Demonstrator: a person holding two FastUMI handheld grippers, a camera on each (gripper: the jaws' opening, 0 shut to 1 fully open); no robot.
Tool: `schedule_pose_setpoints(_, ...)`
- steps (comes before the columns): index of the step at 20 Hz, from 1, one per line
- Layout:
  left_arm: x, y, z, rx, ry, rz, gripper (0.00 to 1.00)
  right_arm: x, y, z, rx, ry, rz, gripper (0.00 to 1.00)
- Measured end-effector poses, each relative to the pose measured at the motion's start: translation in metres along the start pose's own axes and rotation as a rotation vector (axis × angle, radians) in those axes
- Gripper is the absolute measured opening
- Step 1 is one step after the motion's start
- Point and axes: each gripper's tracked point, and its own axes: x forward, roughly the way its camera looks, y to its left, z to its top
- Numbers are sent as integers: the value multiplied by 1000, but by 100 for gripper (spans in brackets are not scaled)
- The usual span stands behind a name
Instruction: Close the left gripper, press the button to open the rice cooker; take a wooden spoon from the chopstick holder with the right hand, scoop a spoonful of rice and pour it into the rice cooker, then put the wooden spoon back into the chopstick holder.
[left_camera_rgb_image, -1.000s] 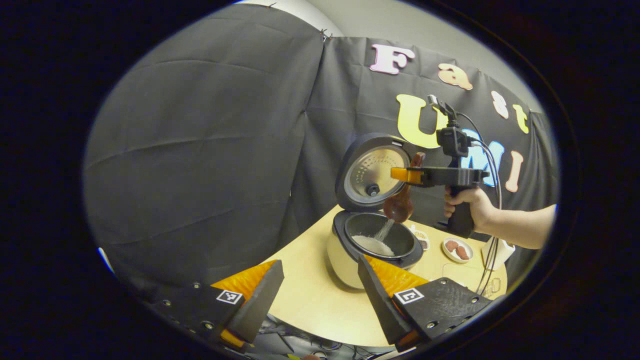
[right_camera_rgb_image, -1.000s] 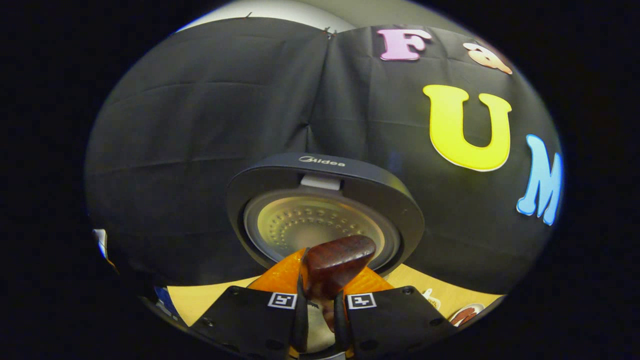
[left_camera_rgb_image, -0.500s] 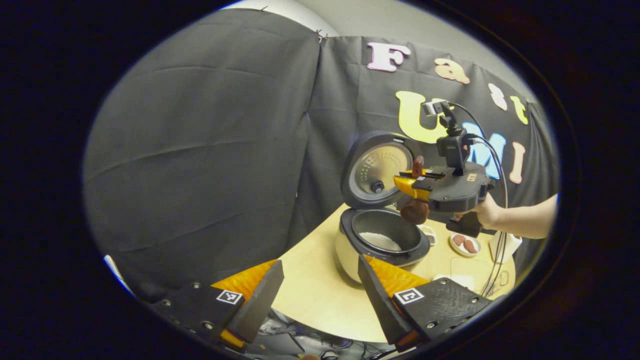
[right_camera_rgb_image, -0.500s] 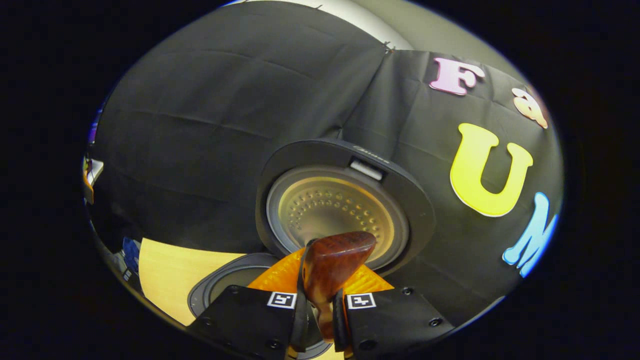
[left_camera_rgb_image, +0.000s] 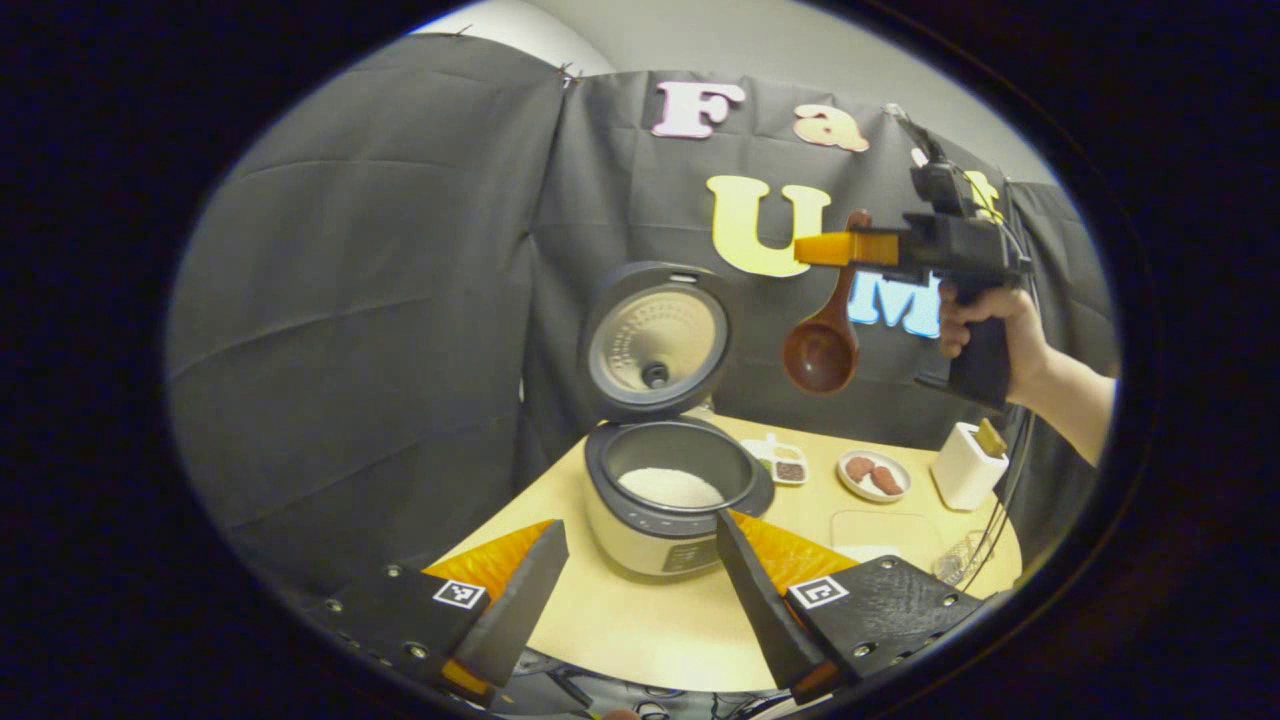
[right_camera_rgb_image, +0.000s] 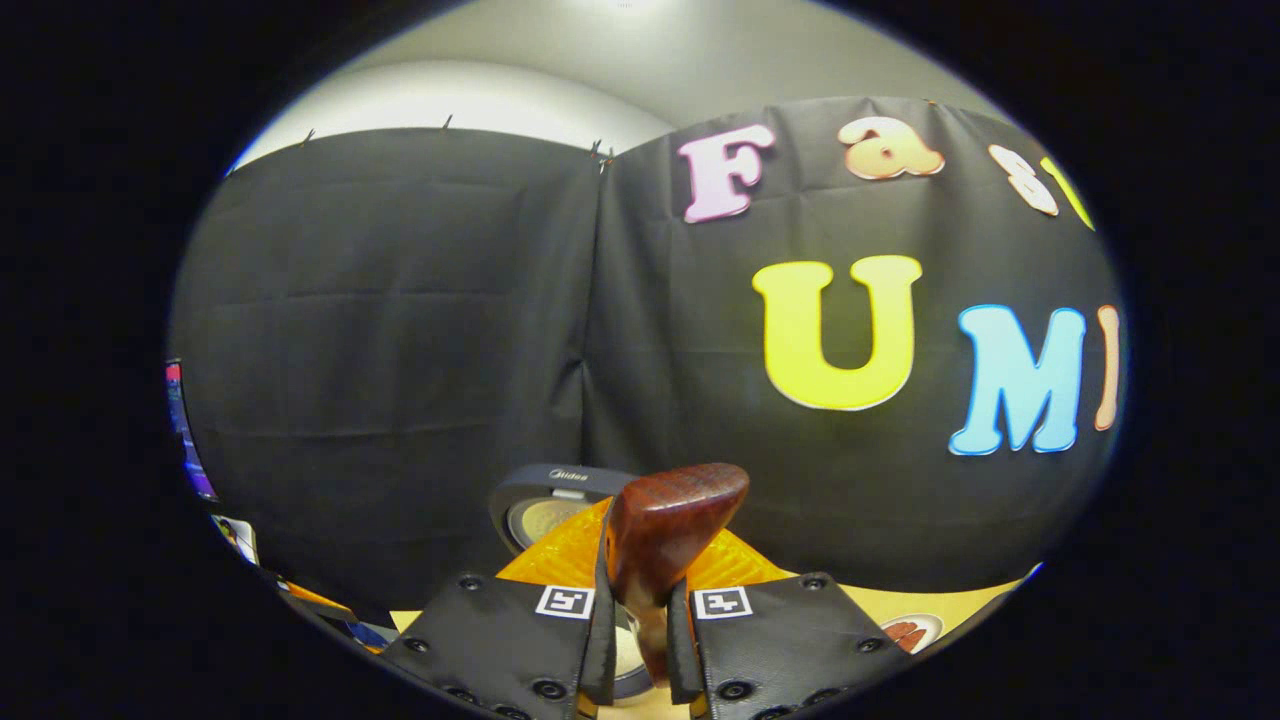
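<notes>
The round pale wooden worktop (left_camera_rgb_image: 640, 620) carries everything in your left gripper view. At its centre stands the cream-bodied rice cooker with a dark rim (left_camera_rgb_image: 668, 510), its round dark lid with a perforated metal inner plate (left_camera_rgb_image: 655, 340) tipped up at 12 o'clock and a flat bed of white rice (left_camera_rgb_image: 670, 487) in the pot. Behind the cooker, toward 2 o'clock, sit a small divided dish of seasonings (left_camera_rgb_image: 782, 463), a white saucer with two brown pieces on it (left_camera_rgb_image: 873, 475) and, farther toward 3 o'clock, the white square chopstick holder (left_camera_rgb_image: 964, 465) near the worktop's edge. Nothing lies between the cooker and the holder except those two dishes.

Your left claw (left_camera_rgb_image: 634, 590) hangs low at 6 o'clock, fingers spread wide and gripping nothing. Your right claw (left_camera_rgb_image: 835, 248) is high at 1 o'clock, your hand (left_camera_rgb_image: 985, 320) on its grip; both fingers pinch the handle of the dark reddish-brown wooden spoon (left_camera_rgb_image: 822, 345), whose empty bowl hangs down. The right gripper view shows the same pinch, the handle end (right_camera_rgb_image: 665, 520) poking up between the fingers.

Half a second ago the spoon hung right over the pot's rim; it has since risen well above the cooker and off toward the holder's side, and the lid now looks far smaller in the right gripper view.

A small brand mark sits on the lid, too small to make out with certainty.
</notes>
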Motion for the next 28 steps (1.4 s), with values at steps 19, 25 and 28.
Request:
schedule_pose_setpoints(19, -18, -301, -22, 108, 44, -339, 94, -337, -286, -149, 449, 115, -585, 19)
schedule_pose_setpoints(25, -21, -288, -20, 76, 97, -305, 94, -341, -280, -241, 646, 178, -646, 19)
schedule_pose_setpoints(28, -17, -257, 5, 26, 78, -245, 92, -337, -276, -278, 678, 223, -678, 23)
